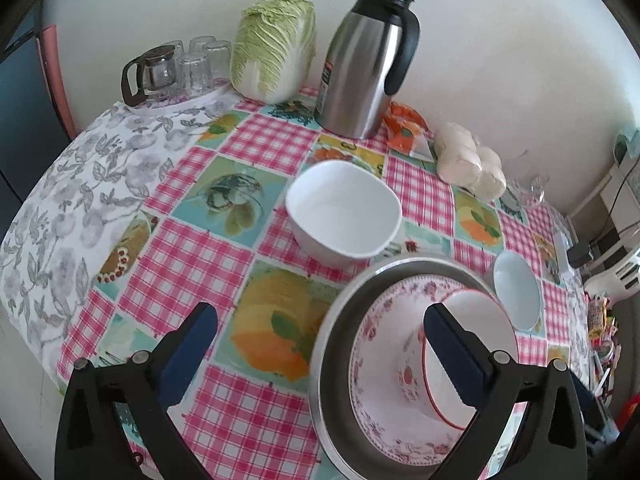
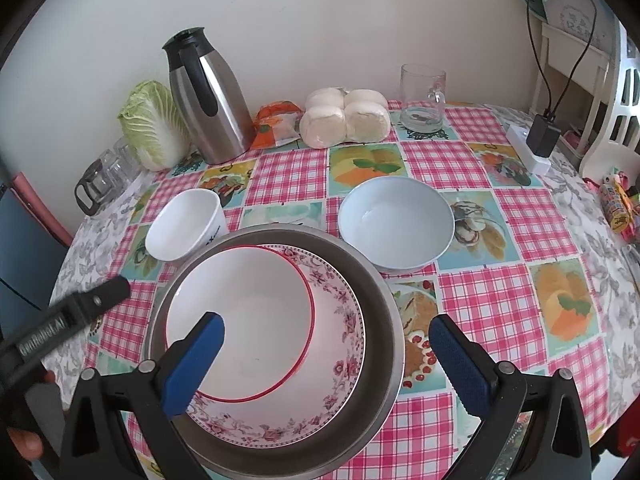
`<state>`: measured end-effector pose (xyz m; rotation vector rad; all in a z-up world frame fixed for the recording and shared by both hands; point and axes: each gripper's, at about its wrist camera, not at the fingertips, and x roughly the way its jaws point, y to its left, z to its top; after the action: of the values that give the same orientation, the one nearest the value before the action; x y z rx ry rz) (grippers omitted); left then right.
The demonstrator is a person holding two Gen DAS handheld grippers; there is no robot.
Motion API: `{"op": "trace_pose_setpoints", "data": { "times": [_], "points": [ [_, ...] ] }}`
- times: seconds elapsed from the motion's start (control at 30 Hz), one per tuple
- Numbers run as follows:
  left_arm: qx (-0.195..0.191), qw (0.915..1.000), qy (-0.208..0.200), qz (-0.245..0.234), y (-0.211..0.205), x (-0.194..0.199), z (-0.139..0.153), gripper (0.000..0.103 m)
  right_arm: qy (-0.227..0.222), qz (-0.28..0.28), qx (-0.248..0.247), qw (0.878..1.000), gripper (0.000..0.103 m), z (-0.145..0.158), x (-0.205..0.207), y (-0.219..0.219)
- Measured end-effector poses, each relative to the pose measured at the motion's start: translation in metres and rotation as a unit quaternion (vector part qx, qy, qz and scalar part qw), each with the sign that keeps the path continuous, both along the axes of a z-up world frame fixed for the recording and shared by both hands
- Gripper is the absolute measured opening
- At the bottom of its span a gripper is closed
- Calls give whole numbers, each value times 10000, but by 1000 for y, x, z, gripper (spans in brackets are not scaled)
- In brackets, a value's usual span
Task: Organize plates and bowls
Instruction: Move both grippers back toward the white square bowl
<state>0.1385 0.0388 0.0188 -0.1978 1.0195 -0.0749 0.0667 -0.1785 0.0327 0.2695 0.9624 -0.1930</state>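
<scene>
A steel bowl (image 1: pixel 322 360) (image 2: pixel 378 320) stands on the checked tablecloth, near the front. Nested in it is a pink floral bowl (image 1: pixel 372 344) (image 2: pixel 344 360), and a white red-rimmed bowl (image 1: pixel 480 312) (image 2: pixel 260 300) lies tilted inside that. A white squarish bowl (image 1: pixel 344 208) (image 2: pixel 184 224) and a pale blue bowl (image 1: pixel 516 288) (image 2: pixel 396 220) stand alone behind the stack. My left gripper (image 1: pixel 320 320) (image 2: pixel 100 300) is open and straddles the steel bowl's left rim. My right gripper (image 2: pixel 326 320) is open and straddles its right rim. Neither one's pads press on anything.
Along the wall stand a steel thermos jug (image 1: pixel 364 68) (image 2: pixel 208 96), a cabbage (image 1: pixel 272 48), a tray of glasses (image 1: pixel 180 68), an orange packet (image 2: pixel 276 120), bagged buns (image 2: pixel 344 116) and a glass mug (image 2: pixel 422 96). A charger (image 2: pixel 540 136) sits at the right edge.
</scene>
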Motion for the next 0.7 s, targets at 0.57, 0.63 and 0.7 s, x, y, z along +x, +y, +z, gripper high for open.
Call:
{"op": "trace_pose_setpoints", "data": {
  "times": [0.57, 0.63, 0.7],
  "points": [
    [73, 9997, -219, 82, 31, 38, 13, 103, -17, -1, -184, 9998, 103, -4, 5, 11],
    [86, 9997, -234, 58, 33, 43, 13, 103, -61, -16, -181, 9998, 103, -4, 5, 11],
    [94, 9995, -281, 63, 36, 50, 13, 103, -106, -45, -185, 9998, 103, -3, 5, 11]
  ]
}}
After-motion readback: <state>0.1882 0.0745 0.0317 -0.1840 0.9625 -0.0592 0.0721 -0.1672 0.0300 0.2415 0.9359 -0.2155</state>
